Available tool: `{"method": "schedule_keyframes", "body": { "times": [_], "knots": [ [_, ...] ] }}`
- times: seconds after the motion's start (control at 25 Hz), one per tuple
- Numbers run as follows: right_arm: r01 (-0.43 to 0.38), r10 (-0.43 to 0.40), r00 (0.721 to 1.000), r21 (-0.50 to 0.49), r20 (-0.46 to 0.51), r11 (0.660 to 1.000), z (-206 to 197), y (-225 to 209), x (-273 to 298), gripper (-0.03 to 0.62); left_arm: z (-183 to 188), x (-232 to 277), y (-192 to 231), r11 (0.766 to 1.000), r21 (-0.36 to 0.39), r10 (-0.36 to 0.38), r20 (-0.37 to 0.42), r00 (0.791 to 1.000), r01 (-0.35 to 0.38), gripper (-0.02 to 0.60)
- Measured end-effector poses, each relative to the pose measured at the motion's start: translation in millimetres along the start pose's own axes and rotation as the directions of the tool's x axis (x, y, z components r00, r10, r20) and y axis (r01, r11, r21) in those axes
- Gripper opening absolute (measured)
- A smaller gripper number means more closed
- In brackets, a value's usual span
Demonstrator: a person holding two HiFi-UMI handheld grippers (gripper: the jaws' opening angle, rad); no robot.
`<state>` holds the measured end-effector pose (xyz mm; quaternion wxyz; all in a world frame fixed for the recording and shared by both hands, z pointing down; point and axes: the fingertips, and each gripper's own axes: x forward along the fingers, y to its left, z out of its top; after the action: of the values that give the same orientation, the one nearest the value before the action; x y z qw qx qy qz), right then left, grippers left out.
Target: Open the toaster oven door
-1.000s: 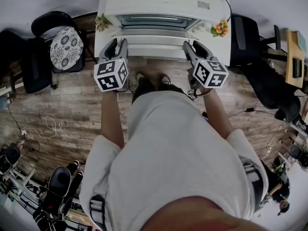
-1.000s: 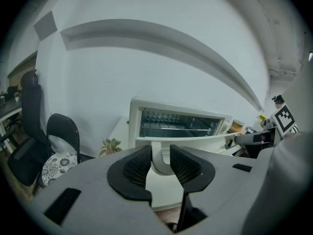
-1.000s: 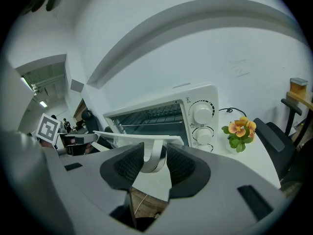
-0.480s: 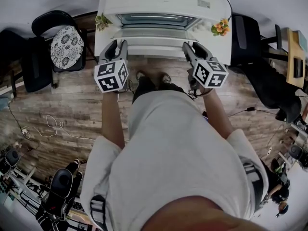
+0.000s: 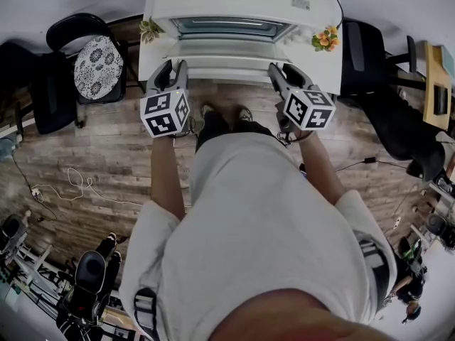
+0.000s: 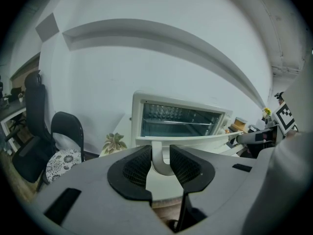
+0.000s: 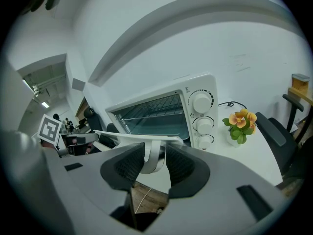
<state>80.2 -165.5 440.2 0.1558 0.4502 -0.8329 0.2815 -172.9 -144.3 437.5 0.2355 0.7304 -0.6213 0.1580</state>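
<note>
The white toaster oven (image 5: 234, 6) stands on a white table (image 5: 313, 69), its glass door (image 5: 227, 54) hanging open toward me. The rack inside shows in both gripper views. My left gripper (image 5: 169, 68) is shut on the left post of the door handle (image 6: 159, 151). The handle bar (image 6: 200, 139) runs off to the right from it. My right gripper (image 5: 281, 71) is shut on the right post of the handle (image 7: 150, 155); its jaws have just been closing a little on that post. Three knobs (image 7: 201, 102) sit on the oven's right side.
A pot of orange flowers (image 5: 325, 41) stands right of the oven, a small green plant (image 5: 151, 30) left of it. A chair with a patterned cushion (image 5: 98, 62) is at the left, a black chair (image 5: 359, 55) at the right. A cable (image 5: 78, 185) lies on the wooden floor.
</note>
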Motion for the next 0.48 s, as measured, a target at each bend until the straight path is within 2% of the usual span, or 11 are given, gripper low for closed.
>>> {"method": "schedule_keyframes", "body": {
  "times": [0.48],
  "knots": [
    [-0.017,0.017,1.000,0.007,-0.026,1.000,-11.2,0.9,1.3,0.133,-11.0,-1.6,1.2,1.000,-0.003,0.020,-0.007,1.000,-0.020,0.132]
  ]
}}
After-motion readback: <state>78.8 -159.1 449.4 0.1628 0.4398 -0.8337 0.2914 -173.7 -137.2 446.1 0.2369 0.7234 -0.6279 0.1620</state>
